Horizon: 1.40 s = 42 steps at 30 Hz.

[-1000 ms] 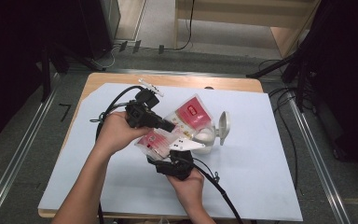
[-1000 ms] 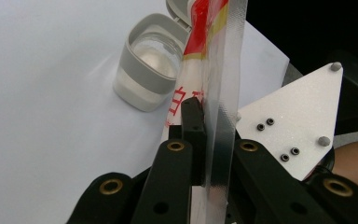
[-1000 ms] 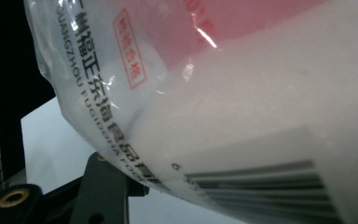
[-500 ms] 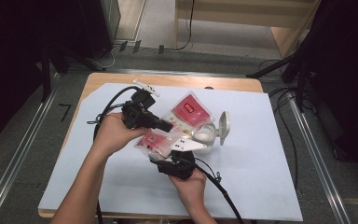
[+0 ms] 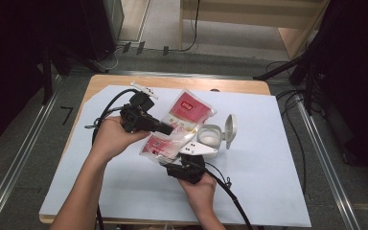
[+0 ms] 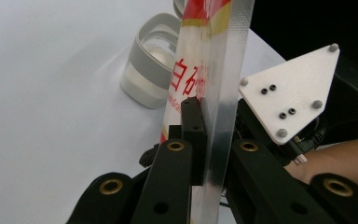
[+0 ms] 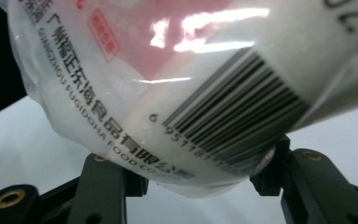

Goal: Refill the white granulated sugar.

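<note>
Red-and-white clear plastic pouch of white granules held above white sheet covering wooden table, just left of open grey square plastic container with lid flipped up.

Left gripper clamped tight on pouch's flat sealed edge; jaws pinch film between them.

Right gripper below pouch, near container's front; jaws half apart, bulging lower end of pouch with barcode sitting between them, pads against its sides.

Container rests on sheet, right of pouch.

High view looks down; tool views closely share the bag.
</note>
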Available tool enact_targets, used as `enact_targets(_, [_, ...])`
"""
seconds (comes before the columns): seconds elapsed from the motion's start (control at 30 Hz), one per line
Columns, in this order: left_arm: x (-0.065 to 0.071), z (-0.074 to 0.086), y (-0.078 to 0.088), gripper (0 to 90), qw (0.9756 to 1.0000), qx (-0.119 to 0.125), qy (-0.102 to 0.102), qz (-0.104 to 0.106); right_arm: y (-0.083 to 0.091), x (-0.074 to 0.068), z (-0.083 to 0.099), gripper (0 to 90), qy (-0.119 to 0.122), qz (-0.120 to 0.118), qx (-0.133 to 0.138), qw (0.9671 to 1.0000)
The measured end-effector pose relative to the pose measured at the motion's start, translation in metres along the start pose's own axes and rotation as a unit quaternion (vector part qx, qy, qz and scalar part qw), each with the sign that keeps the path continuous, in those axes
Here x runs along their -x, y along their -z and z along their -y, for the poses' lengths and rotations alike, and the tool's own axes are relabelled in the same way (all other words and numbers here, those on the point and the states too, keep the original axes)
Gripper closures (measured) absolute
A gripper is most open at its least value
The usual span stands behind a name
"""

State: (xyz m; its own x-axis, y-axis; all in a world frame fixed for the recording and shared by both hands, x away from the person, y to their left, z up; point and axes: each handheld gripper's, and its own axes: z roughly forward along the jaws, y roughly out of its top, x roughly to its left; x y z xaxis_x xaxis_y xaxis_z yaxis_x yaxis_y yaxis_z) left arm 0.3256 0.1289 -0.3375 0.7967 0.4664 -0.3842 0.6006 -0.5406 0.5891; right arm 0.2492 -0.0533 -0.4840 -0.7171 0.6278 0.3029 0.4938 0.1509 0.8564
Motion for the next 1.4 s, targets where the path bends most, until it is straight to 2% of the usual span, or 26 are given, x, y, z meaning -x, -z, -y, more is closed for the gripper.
enact_targets(0.1, [0.001, 0.001, -0.002, 89.6, 0.9999, -0.008, -0.006, 0.001, 0.000, 0.003, 0.003, 50.1, 0.004, 0.011, -0.004, 0.9999])
enact_targets(0.3, [0.000, 0.004, 0.000, 89.8, 0.9998, -0.016, -0.009, 0.002, 0.003, 0.014, 0.007, 51.9, -0.010, 0.015, -0.009, 0.9998])
enact_targets(0.37, [-0.001, 0.005, 0.002, 89.9, 0.9999, -0.009, -0.009, 0.004, 0.004, 0.016, 0.006, 52.7, -0.008, 0.020, -0.009, 0.9997])
enact_targets(0.47, [-0.001, 0.006, 0.003, 90.0, 0.9998, -0.011, -0.011, 0.010, 0.004, 0.015, 0.004, 53.1, 0.001, 0.021, -0.009, 0.9997])
enact_targets(0.53, [-0.002, 0.008, 0.004, 90.0, 0.9998, -0.013, -0.010, 0.007, 0.004, 0.017, 0.004, 54.4, -0.010, 0.019, -0.014, 0.9997])
enact_targets(0.63, [-0.003, 0.010, 0.006, 90.0, 0.9998, -0.013, -0.006, 0.013, 0.006, 0.021, 0.003, 55.7, -0.020, 0.024, -0.017, 0.9994])
enact_targets(0.7, [-0.004, 0.009, 0.005, 90.0, 0.9998, -0.016, -0.010, 0.004, 0.005, 0.020, 0.002, 56.2, -0.018, 0.022, -0.021, 0.9994])
enact_targets(0.87, [-0.008, 0.010, 0.009, 90.0, 0.9999, -0.005, -0.002, -0.012, 0.004, 0.020, 0.001, 55.8, -0.015, 0.007, -0.026, 0.9995])
enact_targets(1.03, [-0.010, 0.011, 0.013, 90.0, 1.0000, 0.005, 0.003, -0.004, 0.008, 0.020, -0.003, 56.2, -0.007, -0.013, -0.037, 0.9992])
enact_targets(1.17, [-0.009, 0.010, 0.020, 90.0, 0.9999, 0.014, 0.002, -0.008, 0.012, 0.019, -0.007, 56.4, 0.010, -0.021, -0.038, 0.9990])
enact_targets(1.23, [-0.008, 0.010, 0.023, 90.0, 0.9998, 0.021, 0.003, -0.007, 0.012, 0.020, -0.009, 56.3, 0.015, -0.038, -0.043, 0.9982])
enact_targets(1.4, [-0.008, 0.012, 0.034, 90.0, 0.9993, 0.032, 0.004, -0.019, 0.016, 0.023, -0.017, 57.4, 0.032, -0.054, -0.058, 0.9963])
